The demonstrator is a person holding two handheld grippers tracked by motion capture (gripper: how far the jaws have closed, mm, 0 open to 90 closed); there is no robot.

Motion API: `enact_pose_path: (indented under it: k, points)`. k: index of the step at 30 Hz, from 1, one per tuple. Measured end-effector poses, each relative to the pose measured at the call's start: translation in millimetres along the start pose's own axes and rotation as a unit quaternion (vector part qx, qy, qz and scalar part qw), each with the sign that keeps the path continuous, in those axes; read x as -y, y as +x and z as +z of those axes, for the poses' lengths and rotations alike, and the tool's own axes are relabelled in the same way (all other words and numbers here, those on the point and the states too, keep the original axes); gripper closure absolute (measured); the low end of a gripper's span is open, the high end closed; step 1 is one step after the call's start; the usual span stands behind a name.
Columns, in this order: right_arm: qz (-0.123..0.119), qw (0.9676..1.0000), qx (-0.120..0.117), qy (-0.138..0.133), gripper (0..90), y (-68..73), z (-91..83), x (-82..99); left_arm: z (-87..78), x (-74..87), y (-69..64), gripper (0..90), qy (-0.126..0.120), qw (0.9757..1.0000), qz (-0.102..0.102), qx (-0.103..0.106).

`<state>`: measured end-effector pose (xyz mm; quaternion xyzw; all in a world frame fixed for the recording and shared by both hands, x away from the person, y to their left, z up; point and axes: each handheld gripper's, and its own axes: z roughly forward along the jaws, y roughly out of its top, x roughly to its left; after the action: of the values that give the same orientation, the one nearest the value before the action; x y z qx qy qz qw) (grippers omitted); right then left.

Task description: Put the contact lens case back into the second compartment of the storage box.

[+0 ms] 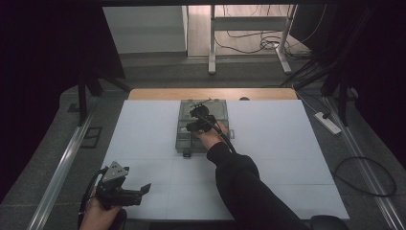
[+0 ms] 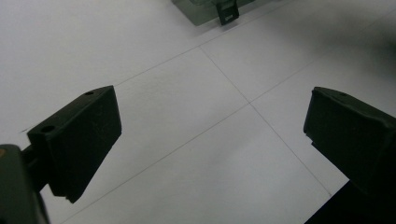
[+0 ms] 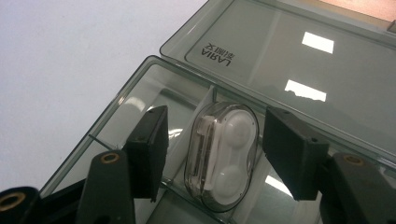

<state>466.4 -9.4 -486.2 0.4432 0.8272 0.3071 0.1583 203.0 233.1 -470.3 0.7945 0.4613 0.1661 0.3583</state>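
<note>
Lying in a compartment of a smoky grey transparent plastic organiser box (image 3: 140, 93), a small clear plastic case with two round white caps (image 3: 223, 156) sits between the jaws of the right gripper (image 3: 212, 154). In the right gripper view those two black jaws stand on either side of the case with a visible gap on each flank, so the pads are not pressing on it; they are parted only a little wider than the case itself. The case rests tilted against a thin divider wall inside the box. Behind it the box's hinged lid (image 3: 289, 60) lies folded back flat, with printed lettering and bright reflections of lights on it.

From the high view the organiser box (image 1: 184, 139) stands near the middle of a white tabletop (image 1: 287, 158), toward its far edge, and the right gripper (image 1: 200, 120) is lowered into it, with the person's dark-sleeved forearm (image 1: 244, 191) reaching in from the bottom.

The left gripper (image 1: 143, 189) is held well apart from the box, low over the near left corner of the table. In the left gripper view its jaws are spread wide over the bare white surface (image 2: 196, 116) with nothing between them, and a black latch of the box (image 2: 227, 13) shows at the top edge.
</note>
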Motion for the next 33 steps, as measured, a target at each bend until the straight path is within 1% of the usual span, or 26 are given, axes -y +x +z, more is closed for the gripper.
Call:
enact_pose_path:
  k: [3, 4, 6, 10, 11, 14, 16, 18, 20, 22, 24, 26, 30, 33]
  points:
    - [-0.008, 0.9999, -0.003, 0.008, 38.9, -1.8, -0.9, 0.2, 0.0, 0.0, 0.0, 4.1, 0.0, 1.0, 0.0, 0.0]
    - [-0.014, 0.9998, -0.008, 0.012, 37.4, -3.3, -1.6, 0.6, 0.0, 0.0, 0.0, 4.1, 0.0, 1.0, 0.0, 0.0]
    - [-0.019, 0.9996, -0.016, 0.015, 35.9, -4.9, -3.0, 0.8, 0.0, 0.0, 0.0, 4.1, 0.0, 1.0, 0.0, 0.0]
    - [-0.03, 0.9991, -0.024, 0.016, 33.8, -6.3, -6.1, 1.2, 0.1, -0.1, -0.1, 4.2, 0.0, 1.0, 0.0, 0.0]
    - [-0.037, 0.9987, -0.031, 0.014, 31.6, -7.0, -9.1, 1.7, 0.1, -0.1, -0.1, 4.1, 0.001, 1.0, 0.001, 0.0]
    - [-0.038, 0.9983, -0.041, 0.012, 30.5, -7.5, -11.7, 2.3, 0.3, -0.2, -0.2, 4.2, 0.001, 1.0, 0.001, -0.001]
    - [-0.039, 0.9976, -0.056, 0.011, 27.0, -8.6, -14.5, 3.5, 0.2, -0.2, -0.3, 4.2, 0.001, 1.0, 0.001, -0.001]
    - [-0.041, 0.997, -0.065, 0.012, 24.5, -9.3, -15.9, 4.6, 0.2, -0.2, -0.2, 4.2, 0.001, 1.0, 0.001, -0.001]
    - [-0.043, 0.9967, -0.068, 0.012, 23.4, -9.6, -16.7, 5.2, 0.3, -0.2, -0.2, 4.2, 0.001, 1.0, 0.001, -0.001]
    - [-0.048, 0.9956, -0.079, 0.016, 18.9, -10.3, -18.1, 7.2, 0.3, -0.2, -0.3, 4.2, 0.001, 1.0, 0.001, -0.001]
    - [-0.049, 0.9948, -0.087, 0.018, 16.9, -10.2, -19.1, 8.5, 0.3, -0.2, -0.3, 4.2, 0.001, 1.0, 0.001, -0.001]
    - [-0.051, 0.9945, -0.089, 0.019, 15.4, -10.1, -19.5, 9.0, 0.3, -0.2, -0.2, 4.2, 0.001, 1.0, 0.0, -0.001]
    - [-0.061, 0.9926, -0.103, 0.022, 10.4, -8.9, -23.0, 12.7, 0.4, -0.3, -0.3, 4.2, 0.002, 1.0, 0.001, -0.001]
    - [-0.063, 0.9921, -0.107, 0.018, 8.2, -9.3, -25.3, 14.3, 0.4, -0.3, -0.3, 4.2, 0.001, 1.0, 0.0, -0.001]
